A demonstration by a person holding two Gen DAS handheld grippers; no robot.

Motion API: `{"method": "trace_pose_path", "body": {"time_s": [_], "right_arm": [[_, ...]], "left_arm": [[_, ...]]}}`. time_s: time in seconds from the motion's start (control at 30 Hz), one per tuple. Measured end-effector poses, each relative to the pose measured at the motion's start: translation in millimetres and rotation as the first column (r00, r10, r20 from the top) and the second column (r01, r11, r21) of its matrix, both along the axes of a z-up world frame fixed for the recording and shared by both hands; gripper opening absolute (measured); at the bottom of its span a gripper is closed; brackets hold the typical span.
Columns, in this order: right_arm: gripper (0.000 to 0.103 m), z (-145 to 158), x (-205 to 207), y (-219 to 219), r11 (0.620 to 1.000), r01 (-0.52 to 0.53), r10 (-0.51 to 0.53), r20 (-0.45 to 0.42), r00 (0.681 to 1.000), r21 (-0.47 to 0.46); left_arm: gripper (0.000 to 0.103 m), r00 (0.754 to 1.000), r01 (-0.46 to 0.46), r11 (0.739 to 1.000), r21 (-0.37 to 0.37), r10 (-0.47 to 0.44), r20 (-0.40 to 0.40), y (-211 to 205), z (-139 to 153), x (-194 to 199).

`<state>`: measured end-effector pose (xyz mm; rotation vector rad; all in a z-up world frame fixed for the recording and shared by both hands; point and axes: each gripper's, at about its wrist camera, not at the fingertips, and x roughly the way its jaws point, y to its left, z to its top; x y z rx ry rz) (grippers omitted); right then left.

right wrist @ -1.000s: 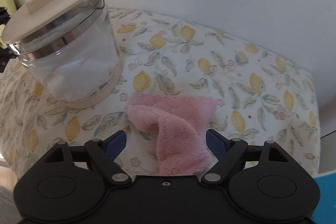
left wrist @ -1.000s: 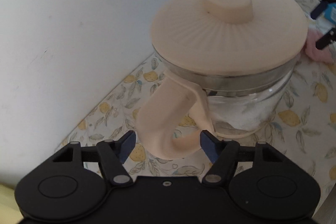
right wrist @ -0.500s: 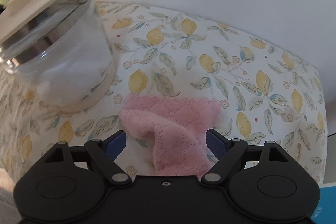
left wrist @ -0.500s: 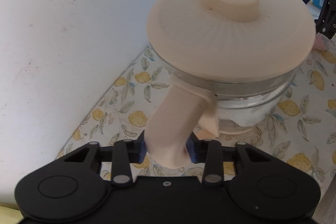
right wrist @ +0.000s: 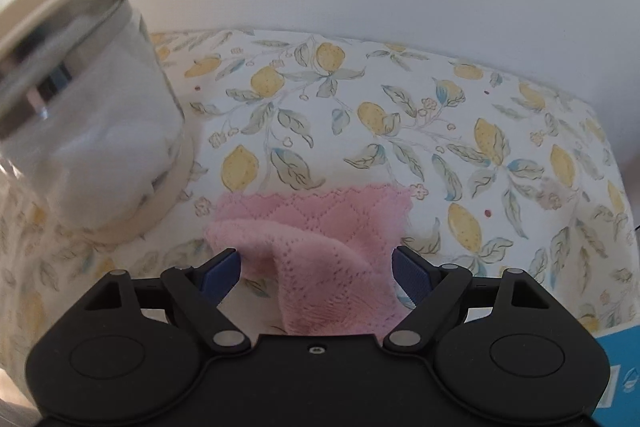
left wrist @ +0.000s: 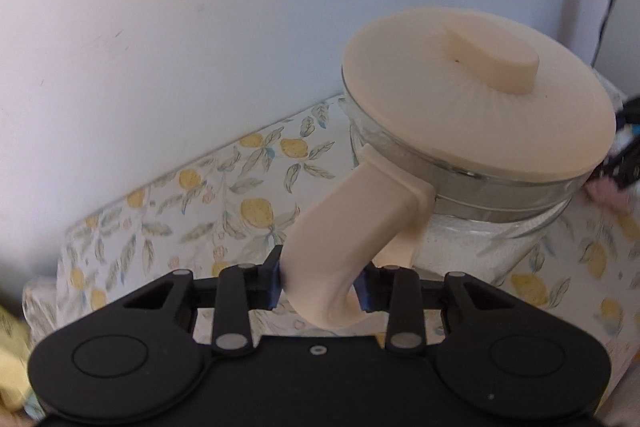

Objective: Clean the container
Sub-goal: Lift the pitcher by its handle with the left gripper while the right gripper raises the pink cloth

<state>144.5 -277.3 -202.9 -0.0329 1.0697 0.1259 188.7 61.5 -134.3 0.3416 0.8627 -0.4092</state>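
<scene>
The cream handle (left wrist: 352,247) is clamped between the blue pads of the left gripper (left wrist: 320,285), whose jaws are drawn in tight on it. The right gripper (right wrist: 316,267) is held wide open, with a raised fold of the pink cloth (right wrist: 320,247) lying between its fingers but not pinched. The step in hand is judged to be the securing of the container while the cloth is fetched; next, the right jaws would need to be closed on that fold and the cloth carried to the glass.

The cloth is soft and quilted, with a scalloped edge. Just beyond it stands the container (right wrist: 92,131) (a round clear-glass jug, tilted and possibly lifted), banded in metal and capped by a ribbed cream lid (left wrist: 472,99) with an oval knob. Everything rests on the lemon-printed tablecloth (right wrist: 440,131), backed by a plain white wall (left wrist: 200,7).
</scene>
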Motion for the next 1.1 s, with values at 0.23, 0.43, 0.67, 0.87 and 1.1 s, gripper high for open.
{"method": "trace_pose_path", "body": {"time_s": [0.23,0.43,0.67,0.87,1.1], "right_arm": [[0.077,-12,15,0,0.999,-0.047,0.046,-0.071,0.996,-0.011],[0.066,-23,20,2,0.997,-0.076,0.073,-0.105,0.992,-0.030],[0.019,-20,20,-4,0.998,-0.047,0.052,-0.128,0.990,0.041],[0.017,1,-3,-10,0.986,-0.010,0.024,-0.084,0.996,0.164],[0.017,27,-25,7,0.983,-0.035,0.040,-0.024,0.999,0.180]], "left_arm": [[0.034,0.997,-0.067,0.995,-0.071,0.065,-0.032,1,-1,-13],[0.033,0.995,-0.093,0.991,-0.095,0.088,-0.057,-4,1,-30],[0.033,0.992,-0.109,0.986,-0.127,0.100,-0.074,-9,3,-41],[0.032,0.993,-0.099,0.986,-0.137,0.088,-0.084,-13,3,-49],[0.032,0.994,-0.081,0.986,-0.143,0.069,-0.090,-16,2,-55]]}}
